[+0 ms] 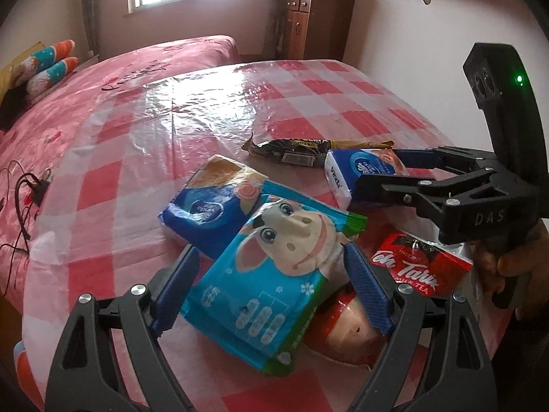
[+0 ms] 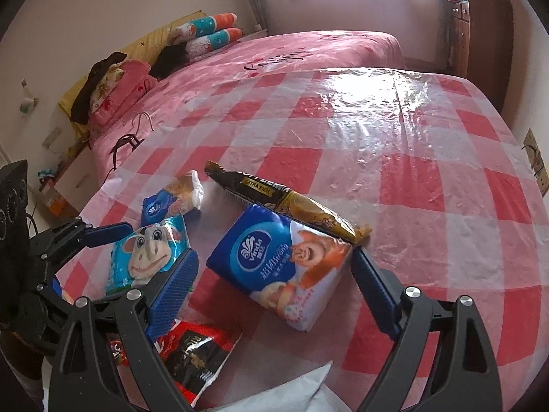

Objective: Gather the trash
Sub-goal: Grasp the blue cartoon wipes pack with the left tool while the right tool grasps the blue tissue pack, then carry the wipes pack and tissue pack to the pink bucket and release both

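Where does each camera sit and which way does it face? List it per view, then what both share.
Left wrist: on the left gripper, looking down over its open blue fingers at the cow-print packet; the right gripper and a hand show.
Right wrist: on the right gripper, fingers open around the Vinda tissue pack; the left gripper shows.
Shared: both packs, coffee sachet, checked tablecloth.

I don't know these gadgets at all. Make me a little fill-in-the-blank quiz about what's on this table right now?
1. The left gripper has its open jaws on either side of a packet printed with a cartoon ____.
2. The right gripper straddles the blue Vinda tissue pack, whose far edge lies against a dark ____ mix sachet.
3. The table's plastic cloth is checked white and ____.
4. The red box reads Teh Tarik milk ____.

Missing words: cow; coffee; red; tea
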`<state>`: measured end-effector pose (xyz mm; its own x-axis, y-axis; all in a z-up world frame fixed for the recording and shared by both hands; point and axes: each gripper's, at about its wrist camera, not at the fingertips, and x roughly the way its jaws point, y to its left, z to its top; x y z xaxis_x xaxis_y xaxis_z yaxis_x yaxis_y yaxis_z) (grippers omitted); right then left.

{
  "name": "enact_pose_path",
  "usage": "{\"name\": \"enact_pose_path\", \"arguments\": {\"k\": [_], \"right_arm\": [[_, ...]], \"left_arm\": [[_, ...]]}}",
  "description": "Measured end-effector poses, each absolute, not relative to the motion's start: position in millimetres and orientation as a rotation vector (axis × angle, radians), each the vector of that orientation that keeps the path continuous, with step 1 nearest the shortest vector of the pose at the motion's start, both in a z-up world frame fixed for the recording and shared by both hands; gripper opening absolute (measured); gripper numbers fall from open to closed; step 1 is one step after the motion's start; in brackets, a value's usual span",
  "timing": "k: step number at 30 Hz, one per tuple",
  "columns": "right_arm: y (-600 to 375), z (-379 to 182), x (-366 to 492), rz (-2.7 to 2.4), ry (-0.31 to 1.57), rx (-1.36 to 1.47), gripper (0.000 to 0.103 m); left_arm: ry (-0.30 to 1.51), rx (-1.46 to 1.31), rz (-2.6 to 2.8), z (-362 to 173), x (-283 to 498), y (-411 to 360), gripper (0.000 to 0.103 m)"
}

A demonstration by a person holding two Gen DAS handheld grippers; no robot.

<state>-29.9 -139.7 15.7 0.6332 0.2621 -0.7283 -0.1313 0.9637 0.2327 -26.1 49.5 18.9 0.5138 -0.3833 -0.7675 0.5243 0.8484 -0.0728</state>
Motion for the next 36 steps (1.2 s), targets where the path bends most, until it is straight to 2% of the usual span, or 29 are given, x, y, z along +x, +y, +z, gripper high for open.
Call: {"name": "enact_pose_path", "arguments": {"k": [9, 23, 25, 30, 36], "right_arm": [[-126, 12, -16, 0.192, 0.876, 0.099, 0.089], [-118, 9, -12, 0.170, 0.888, 0.033, 0.084], [-119, 9, -13, 0.169, 0.885, 0.031, 0.084], [-123, 9, -16, 0.156, 0.868, 0.042, 0.083], [-129, 12, -22, 0.156, 0.847, 0.094, 0.083]], "left_arm": [[0.884, 0.132, -0.530, 12, -22, 51, 0.085], [0.851, 0.082, -0.513, 16, -33, 55, 0.063], [0.852, 0.061, -0.501, 17, -33, 59, 0.055], [0.858, 0.008, -0.492, 16, -32, 67, 0.049], [0.862, -0.038, -0.471, 17, -34, 78, 0.048]]}}
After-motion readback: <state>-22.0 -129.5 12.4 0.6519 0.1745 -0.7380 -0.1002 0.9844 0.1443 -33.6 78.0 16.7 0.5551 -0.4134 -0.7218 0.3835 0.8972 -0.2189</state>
